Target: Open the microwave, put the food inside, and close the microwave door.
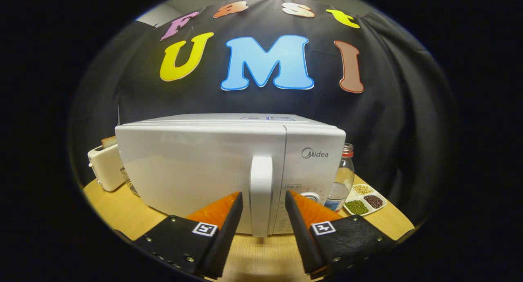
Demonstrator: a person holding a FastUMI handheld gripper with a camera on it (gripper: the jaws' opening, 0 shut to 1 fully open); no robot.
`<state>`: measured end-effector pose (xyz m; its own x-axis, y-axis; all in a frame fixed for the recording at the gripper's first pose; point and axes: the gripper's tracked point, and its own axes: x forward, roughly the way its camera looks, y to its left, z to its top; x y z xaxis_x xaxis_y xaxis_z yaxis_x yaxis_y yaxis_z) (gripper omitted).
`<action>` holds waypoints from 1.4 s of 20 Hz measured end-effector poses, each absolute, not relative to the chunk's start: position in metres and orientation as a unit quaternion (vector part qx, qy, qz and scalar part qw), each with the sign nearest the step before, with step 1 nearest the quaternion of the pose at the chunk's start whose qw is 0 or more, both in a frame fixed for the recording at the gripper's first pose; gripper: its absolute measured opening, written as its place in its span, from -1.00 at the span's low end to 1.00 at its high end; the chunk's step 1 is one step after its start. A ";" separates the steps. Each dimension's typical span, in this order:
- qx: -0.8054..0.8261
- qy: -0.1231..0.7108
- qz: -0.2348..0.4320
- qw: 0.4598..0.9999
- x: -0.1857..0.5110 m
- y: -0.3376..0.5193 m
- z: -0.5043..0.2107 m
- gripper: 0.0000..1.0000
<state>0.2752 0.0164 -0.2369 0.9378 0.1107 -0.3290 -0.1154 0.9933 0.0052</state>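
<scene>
A white microwave stands on the wooden table, its door closed. Its upright white handle runs down the door's right side, beside the control panel. My gripper is open, and its two fingertips flank the lower part of the handle, one on each side with a small gap to each. Neither finger presses on the handle. No food item is between the fingers.
A white toaster with a slice of bread in it stands to the left, behind the microwave. A clear bottle with a red cap and a white tray of beans and grains sit to the microwave's right.
</scene>
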 end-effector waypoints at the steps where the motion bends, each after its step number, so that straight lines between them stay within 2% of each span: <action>1: -0.005 0.167 0.060 0.984 0.275 0.016 -0.238 0.18; 3: -0.006 0.170 0.060 0.984 0.275 0.017 -0.239 -0.09; 5: -0.002 0.176 0.069 0.982 0.270 0.020 -0.238 -0.09; 7: -0.008 0.174 0.064 0.983 0.279 0.021 -0.244 -0.44; 8: -0.007 0.174 0.061 0.983 0.277 0.022 -0.243 -0.43; 9: -0.008 0.174 0.058 0.983 0.275 0.022 -0.242 -0.56; 10: -0.007 0.176 0.056 0.983 0.274 0.021 -0.242 -0.56; 11: -0.005 0.175 0.056 0.983 0.274 0.022 -0.240 -0.72; 18: -0.002 0.190 0.065 0.980 0.267 0.023 -0.242 -0.72; 28: -0.014 0.195 0.088 0.977 0.188 0.038 -0.234 -0.72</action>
<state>0.1881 0.0376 -0.2335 0.9087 0.1674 -0.3825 -0.1781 0.9840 0.0077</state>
